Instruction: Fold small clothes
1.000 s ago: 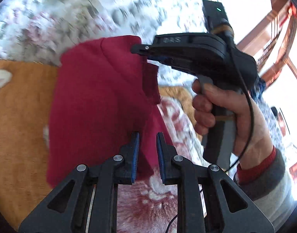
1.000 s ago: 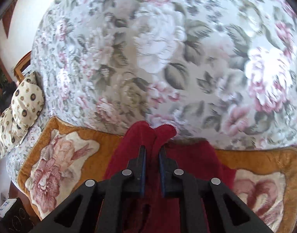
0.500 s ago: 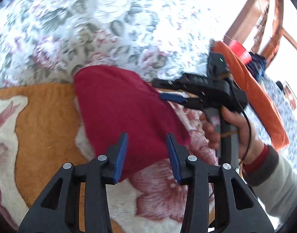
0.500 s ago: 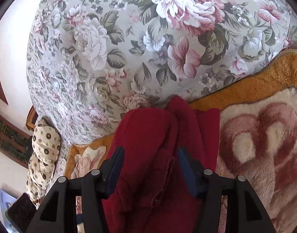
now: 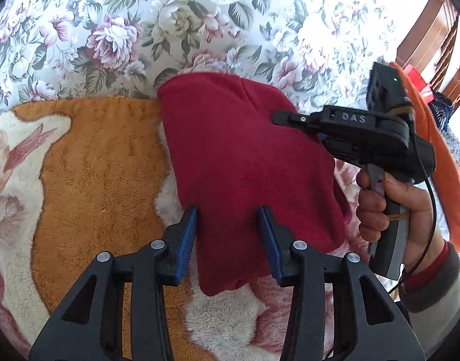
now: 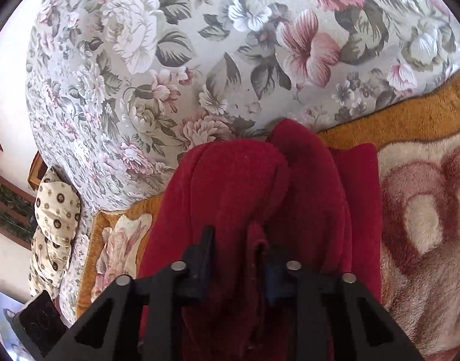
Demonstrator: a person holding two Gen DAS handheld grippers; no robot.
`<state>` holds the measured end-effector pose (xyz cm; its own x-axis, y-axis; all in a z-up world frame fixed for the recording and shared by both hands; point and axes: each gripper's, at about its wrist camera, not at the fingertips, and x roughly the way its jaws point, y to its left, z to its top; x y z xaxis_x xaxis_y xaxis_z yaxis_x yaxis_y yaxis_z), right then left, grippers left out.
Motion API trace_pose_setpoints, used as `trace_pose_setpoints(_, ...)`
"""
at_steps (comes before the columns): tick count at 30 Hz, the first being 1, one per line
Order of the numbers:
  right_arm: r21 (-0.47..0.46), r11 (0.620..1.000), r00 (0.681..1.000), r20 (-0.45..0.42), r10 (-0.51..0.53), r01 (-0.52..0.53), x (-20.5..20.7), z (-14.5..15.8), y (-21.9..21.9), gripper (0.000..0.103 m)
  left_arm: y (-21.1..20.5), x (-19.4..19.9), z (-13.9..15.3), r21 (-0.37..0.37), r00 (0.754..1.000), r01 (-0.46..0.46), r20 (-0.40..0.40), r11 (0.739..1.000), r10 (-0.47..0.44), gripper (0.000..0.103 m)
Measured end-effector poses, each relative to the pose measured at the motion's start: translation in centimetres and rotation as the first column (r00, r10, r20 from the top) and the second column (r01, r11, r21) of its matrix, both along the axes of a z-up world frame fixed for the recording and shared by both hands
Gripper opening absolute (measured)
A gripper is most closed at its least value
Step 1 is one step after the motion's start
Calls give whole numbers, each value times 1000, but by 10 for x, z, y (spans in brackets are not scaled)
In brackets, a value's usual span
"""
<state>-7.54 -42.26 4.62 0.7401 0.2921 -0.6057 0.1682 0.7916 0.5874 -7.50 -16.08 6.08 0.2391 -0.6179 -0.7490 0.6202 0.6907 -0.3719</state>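
A small dark red fleece garment lies folded on the orange and cream plush blanket; it also shows in the right wrist view. My left gripper is open, its blue pads apart over the garment's near end, holding nothing. My right gripper is open over the garment's bunched edge, with a fold of cloth between the jaws. The right gripper also shows in the left wrist view, at the garment's right side, held by a hand.
A floral sofa back rises just behind the garment. An orange cloth and a wooden chair are at the right. A patterned cream cushion lies at the sofa's far end.
Both grippers have opened and let go of the red garment. It was held up a second ago and now lies flat and folded on the blanket.
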Motion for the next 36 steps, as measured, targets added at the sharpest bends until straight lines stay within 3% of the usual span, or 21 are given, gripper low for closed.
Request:
trace_pose_setpoints(4, -142, 990, 999, 35, 28, -23, -16, 35, -1, 18, 3, -9, 16, -65, 998, 37, 44, 997, -34, 46)
trace_pose_setpoints(7, -292, 956, 1000, -1, 14, -14, -18, 49, -8, 18, -7, -15, 13, -33, 997, 62, 47, 998, -61, 51)
trace_pose_setpoints(10, -430, 902, 997, -75, -13, -20, -5, 37, -10, 18, -21, -19, 3, 10, 995, 91, 31, 996, -92, 51)
trace_pose_setpoints(13, -372, 927, 990, -143, -13, -42, 8, 5, -16, 20, -32, -24, -5, 63, 992, 115, 47, 991, -118, 51)
trace_pose_setpoints(15, -355, 935, 990, -129, -56, 7, 3, -2, -24, 26, -36, -24, -10, 82, 992, 115, 49, 990, -119, 51)
trace_pose_setpoints(16, -337, 941, 990, -121, -78, 33, -4, 0, -27, 37, -36, -24, -12, 89, 992, 113, 46, 990, -117, 51)
trace_pose_setpoints(17, -319, 946, 989, -117, -93, 52, -13, 4, -30, 40, -36, -23, -12, 89, 992, 112, 41, 990, -116, 51)
trace_pose_setpoints(20, -316, 947, 993, -75, -92, 64, -50, 29, -24, 40, -31, -19, -12, 70, 995, 96, 27, 993, -98, 51)
trace_pose_setpoints(24, -374, 926, 998, 5, 64, -57, -86, 55, 25, 40, -29, -18, -14, 70, 996, 75, 33, 995, -78, 51)
trace_pose_setpoints(26, -420, 899, 992, -36, 119, -123, -91, 44, 46, 32, -31, -20, -18, 82, 997, 72, 35, 994, -75, 51)
trace_pose_setpoints(28, -489, 864, 990, -130, 62, -119, -94, 18, 55, 29, -32, -21, -19, 90, 997, 69, 38, 994, -73, 51)
trace_pose_setpoints(29, -486, 867, 984, -174, 27, -110, -96, -1, 52, 28, -33, -21, -20, 91, 997, 71, 36, 993, -75, 54)
trace_pose_setpoints(30, -437, 894, 980, -198, 12, -99, -99, -20, 46, 28, -34, -21, -21, 95, 996, 74, 32, 993, -78, 57)
trace_pose_setpoints(31, -407, 910, 984, -175, 6, -78, -107, -27, 41, 29, -35, -22, -23, 102, 996, 73, 35, 992, -77, 57)
trace_pose_setpoints(36, -382, 924, 994, -103, -20, -21, -131, 6, 40, 28, -31, -25, -15, 97, 995, 46, 78, 994, -54, 57)
